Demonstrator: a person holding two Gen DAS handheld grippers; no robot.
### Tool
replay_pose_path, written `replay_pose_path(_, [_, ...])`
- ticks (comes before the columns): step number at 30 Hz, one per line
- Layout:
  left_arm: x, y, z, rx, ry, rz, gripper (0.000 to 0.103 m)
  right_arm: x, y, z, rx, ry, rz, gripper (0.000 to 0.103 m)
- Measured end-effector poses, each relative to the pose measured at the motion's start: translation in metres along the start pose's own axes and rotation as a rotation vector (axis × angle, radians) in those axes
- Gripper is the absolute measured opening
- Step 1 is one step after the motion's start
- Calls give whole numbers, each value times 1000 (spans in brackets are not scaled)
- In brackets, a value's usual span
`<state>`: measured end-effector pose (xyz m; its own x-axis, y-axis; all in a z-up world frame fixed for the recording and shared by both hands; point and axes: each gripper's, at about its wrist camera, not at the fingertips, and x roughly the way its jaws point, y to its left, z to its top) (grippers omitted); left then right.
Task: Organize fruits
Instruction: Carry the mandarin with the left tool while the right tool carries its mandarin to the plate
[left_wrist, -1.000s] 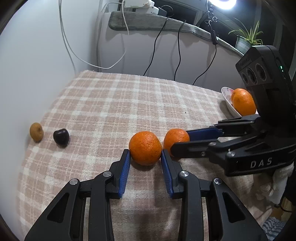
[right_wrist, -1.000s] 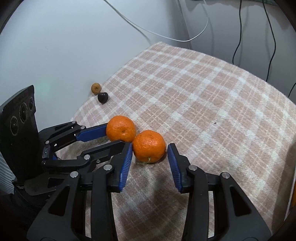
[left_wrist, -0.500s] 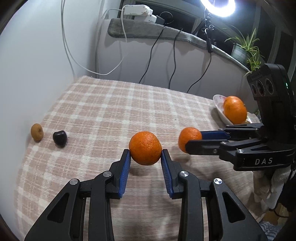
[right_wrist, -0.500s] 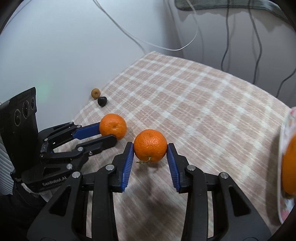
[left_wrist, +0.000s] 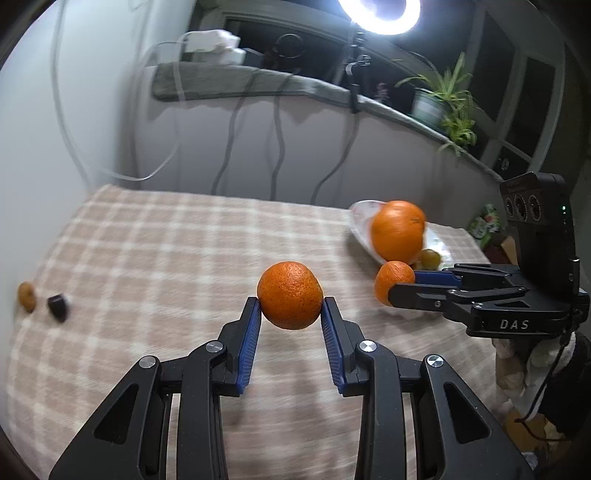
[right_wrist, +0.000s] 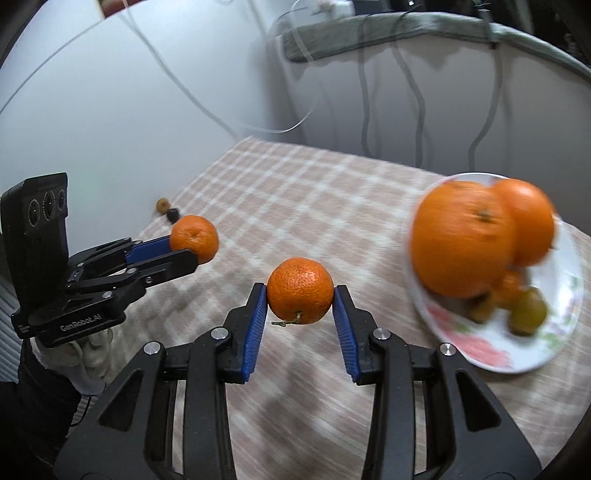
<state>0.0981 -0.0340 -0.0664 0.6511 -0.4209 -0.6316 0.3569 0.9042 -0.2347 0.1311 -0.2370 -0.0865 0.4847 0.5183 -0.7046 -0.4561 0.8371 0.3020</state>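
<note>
My left gripper (left_wrist: 290, 306) is shut on a mandarin (left_wrist: 290, 294) and holds it above the checked tablecloth (left_wrist: 166, 251). My right gripper (right_wrist: 300, 295) is shut on a second mandarin (right_wrist: 300, 295), also off the cloth, next to a white flowered plate (right_wrist: 554, 332). The plate holds two big oranges (right_wrist: 463, 240) and small greenish fruits (right_wrist: 528, 312). In the left wrist view the right gripper (left_wrist: 400, 286) with its mandarin (left_wrist: 393, 282) is just in front of the plate (left_wrist: 360, 218). In the right wrist view the left gripper (right_wrist: 184, 251) holds its mandarin (right_wrist: 194, 238) at the left.
A small brown fruit (left_wrist: 26, 296) and a small dark fruit (left_wrist: 58, 305) lie at the cloth's left edge by the wall. Cables hang down the back wall (left_wrist: 229, 147). A sill with a potted plant (left_wrist: 443, 103) and a ring light (left_wrist: 380, 11) is behind.
Both grippers closed on their mandarins, lifted them off the cloth and moved right toward the plate. The plate with oranges has come into full view of the right wrist camera.
</note>
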Motion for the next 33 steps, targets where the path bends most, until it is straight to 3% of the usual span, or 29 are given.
replay_pose_path(9, [18, -56, 16, 74, -1, -91, 32, -45, -50, -11, 54, -66, -104, 38])
replay_pose_path(21, [57, -126, 27, 172, 38, -183, 32, -67, -112, -12, 132, -97, -195, 38])
replay_pose_path(33, [88, -163, 28, 232, 75, -178, 32, -62, -135, -8, 126, -91, -225, 38])
